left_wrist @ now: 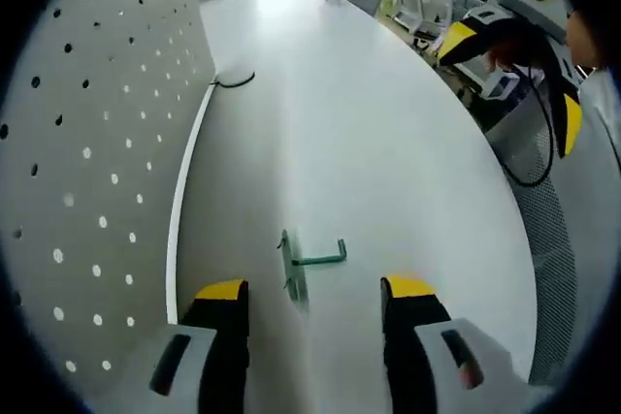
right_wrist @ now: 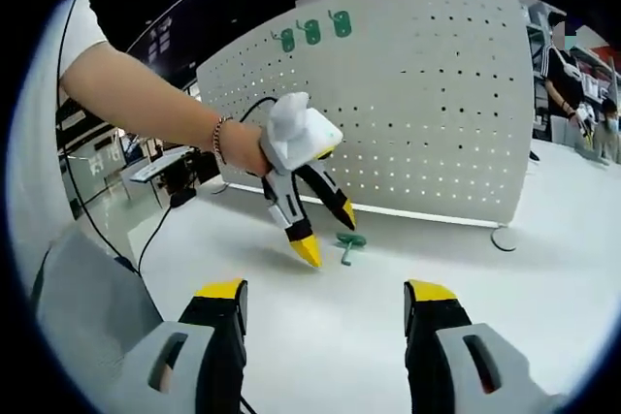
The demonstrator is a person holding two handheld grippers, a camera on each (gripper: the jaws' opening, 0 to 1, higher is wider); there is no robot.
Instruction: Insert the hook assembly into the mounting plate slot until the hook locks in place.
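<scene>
Yellow-tipped jaws of the left gripper (left_wrist: 315,300) stand wide apart and hold nothing, right over the prize — the green hook assembly (left_wrist: 309,264) lies flat on the white table (left_wrist: 388,143), just ahead between the tips. From the right gripper view, that same left gripper (right_wrist: 330,232) angles down with one tip almost at the hook assembly (right_wrist: 347,242); whether it touches, I cannot tell. The right gripper (right_wrist: 325,302) hangs back, jaws spread, also empty. Behind stands the pegboard (right_wrist: 437,113), with three green hooks (right_wrist: 312,33) already seated near its top edge. My read: this piece looks light, thin and stiff, likely slick plastic or coated metal — it could skate on the smooth tabletop. Best hold is probably across the flat plate, leaving the bent stem free for the slot.
</scene>
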